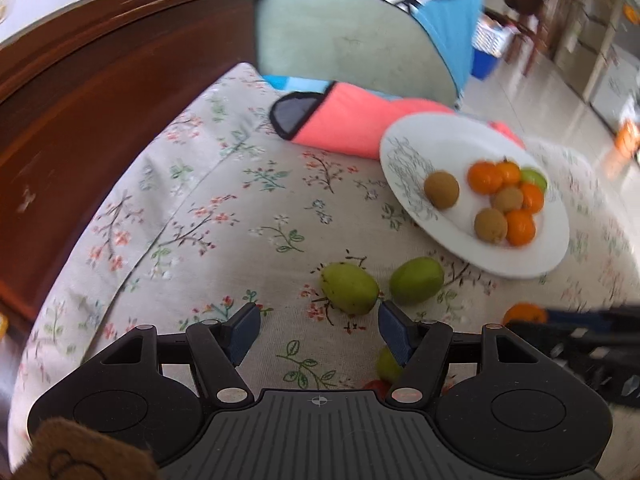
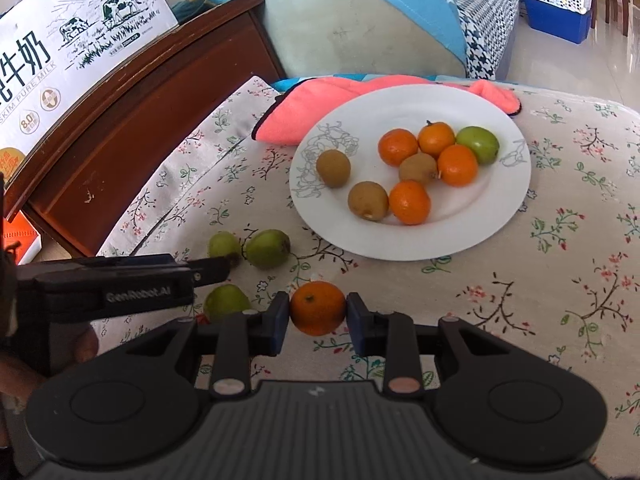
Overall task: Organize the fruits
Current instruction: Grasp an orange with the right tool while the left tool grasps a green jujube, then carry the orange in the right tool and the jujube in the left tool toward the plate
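A white plate on the floral cloth holds several oranges, three kiwis and one green fruit; it also shows in the left wrist view. My right gripper is shut on an orange just above the cloth, in front of the plate. My left gripper is open and empty, just short of two green fruits on the cloth. A third green fruit lies under its right finger. In the right wrist view the left gripper reaches in beside these green fruits.
A pink cloth lies behind the plate. A dark wooden cabinet with a milk carton box stands at the left. A blue-covered seat is behind the table.
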{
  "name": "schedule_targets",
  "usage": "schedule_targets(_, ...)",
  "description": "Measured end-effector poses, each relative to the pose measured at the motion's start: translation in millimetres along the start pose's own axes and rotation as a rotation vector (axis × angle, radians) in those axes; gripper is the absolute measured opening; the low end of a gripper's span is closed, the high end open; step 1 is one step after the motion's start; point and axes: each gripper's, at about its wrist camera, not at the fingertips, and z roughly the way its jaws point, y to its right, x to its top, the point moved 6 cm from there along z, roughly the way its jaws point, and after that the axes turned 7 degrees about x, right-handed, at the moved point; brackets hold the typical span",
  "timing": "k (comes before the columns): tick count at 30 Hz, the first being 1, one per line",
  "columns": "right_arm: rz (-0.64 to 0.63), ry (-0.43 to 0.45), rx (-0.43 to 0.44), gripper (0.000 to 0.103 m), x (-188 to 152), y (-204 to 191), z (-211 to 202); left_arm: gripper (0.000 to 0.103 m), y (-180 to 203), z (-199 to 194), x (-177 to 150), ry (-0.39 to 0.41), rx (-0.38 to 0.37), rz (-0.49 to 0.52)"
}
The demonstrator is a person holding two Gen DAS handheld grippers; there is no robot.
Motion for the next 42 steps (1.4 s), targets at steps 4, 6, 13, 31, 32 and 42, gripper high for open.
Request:
schedule_targets(4, 0.021, -0.002, 0.006, 0.031, 1.2, 2.5, -1.8, 0.065, 5.8, 3.3, 2.1, 0.028, -0.020, 0.074)
schedule_targets(6, 0.029, -0.006, 0.008, 0.031, 1.3, 3.3, -1.4, 0.065, 8.6, 4.5, 5.1, 0.040, -0.043, 0.099)
schedule_targets(13, 0.049, -0.018, 0.000, 0.031, -0.4, 7.2, 1.3, 0.053, 12.2, 11.3, 9.1, 0.053, -0.070, 0.163)
schedule_targets(31, 0.056, -0.019, 0.013, 0.031, 0.3, 6.3, 3.1, 0.032, 21.5, -5.4, 10.3, 0.056, -0.092, 0.193)
schedule_targets(32, 0.056, -0.018, 0.013, 0.031, 0.2, 6.6, 3.1, 0.032, 21.5, -6.5, 10.7, 0.057, -0.089, 0.192)
schedule_targets(42, 0.057, 0.026, 0.039, 0.031, 9.7, 3.2, -6.1, 0.032, 22.0, -23.8, 24.1, 0.096, -0.097, 0.151)
